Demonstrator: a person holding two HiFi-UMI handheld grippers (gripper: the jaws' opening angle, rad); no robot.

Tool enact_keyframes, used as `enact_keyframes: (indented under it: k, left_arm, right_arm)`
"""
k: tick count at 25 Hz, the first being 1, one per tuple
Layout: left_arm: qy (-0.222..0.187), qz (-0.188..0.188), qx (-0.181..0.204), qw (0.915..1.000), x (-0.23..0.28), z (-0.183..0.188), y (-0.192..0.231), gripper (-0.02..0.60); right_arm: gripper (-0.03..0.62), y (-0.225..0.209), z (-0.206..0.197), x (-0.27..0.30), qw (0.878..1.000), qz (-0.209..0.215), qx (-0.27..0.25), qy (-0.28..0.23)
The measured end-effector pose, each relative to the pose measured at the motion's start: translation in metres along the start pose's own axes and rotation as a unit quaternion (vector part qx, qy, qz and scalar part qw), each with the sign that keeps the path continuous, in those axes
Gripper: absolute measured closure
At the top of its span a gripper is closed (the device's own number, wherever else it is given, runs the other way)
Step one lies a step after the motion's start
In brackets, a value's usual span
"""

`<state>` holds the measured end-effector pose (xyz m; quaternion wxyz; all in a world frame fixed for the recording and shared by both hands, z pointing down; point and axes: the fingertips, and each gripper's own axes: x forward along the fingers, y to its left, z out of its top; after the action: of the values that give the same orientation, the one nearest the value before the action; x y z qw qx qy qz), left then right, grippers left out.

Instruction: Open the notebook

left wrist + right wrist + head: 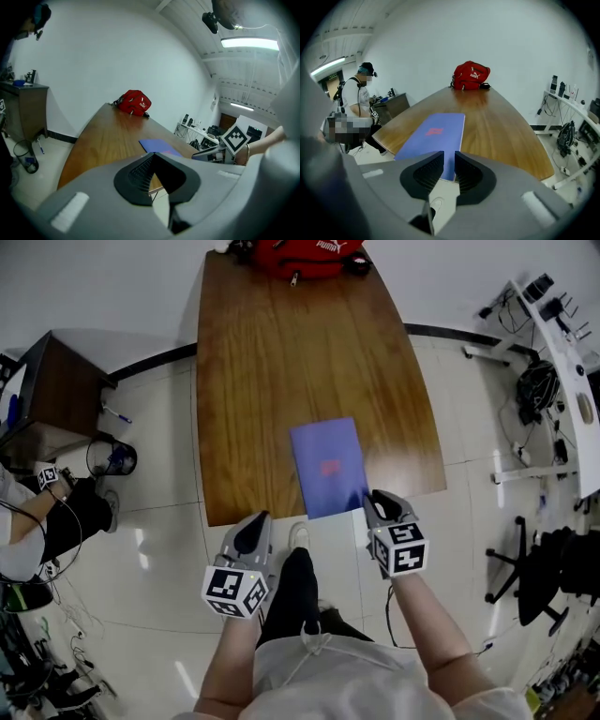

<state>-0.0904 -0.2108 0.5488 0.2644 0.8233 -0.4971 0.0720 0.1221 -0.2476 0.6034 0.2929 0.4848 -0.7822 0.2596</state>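
1. The red bag (pixel 305 254) sits far ahead of both grippers; we cannot see inside it.
2. The closed notebook (pixel 328 468) lies on the desk (pixel 272 362), just ahead of our right hand-held gripper (pixel 373 496), with its long axis pointing away.
3. The right jaws are slightly apart. The left hand-held gripper (pixel 253 526) has its jaws together and holds nothing.

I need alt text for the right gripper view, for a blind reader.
A closed blue notebook lies on a wooden table, its near edge just beyond the right gripper, whose jaws stand slightly apart and empty. A red bag sits at the table's far end.
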Motion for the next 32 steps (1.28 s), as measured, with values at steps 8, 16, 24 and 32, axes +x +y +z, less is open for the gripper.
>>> enact_keyframes:
  k: [8, 16, 24, 32]
  left_arm:
    - [0.025, -0.007, -0.012, 0.9996, 0.008, -0.023, 0.002, 0.575]
    - [0.023, -0.004, -0.012, 0.9997, 0.001, -0.02, 0.003, 0.575]
    - [0.011, -0.007, -0.007, 0.9999, -0.012, -0.01, -0.004, 0.575]
    - [-0.032, 0.006, 0.002, 0.9995, -0.037, 0.012, -0.012, 0.575]
  right_arm:
    - [0.491, -0.01, -0.022, 0.019, 0.998, -0.012, 0.066, 0.019]
    - [0.564, -0.013, -0.022, 0.015, 0.997, -0.029, 0.077, 0.008]
    - [0.585, -0.006, 0.009, -0.008, 0.994, -0.021, 0.099, -0.039]
    - [0.586, 0.043, 0.059, -0.048, 0.992, 0.038, 0.071, -0.102]
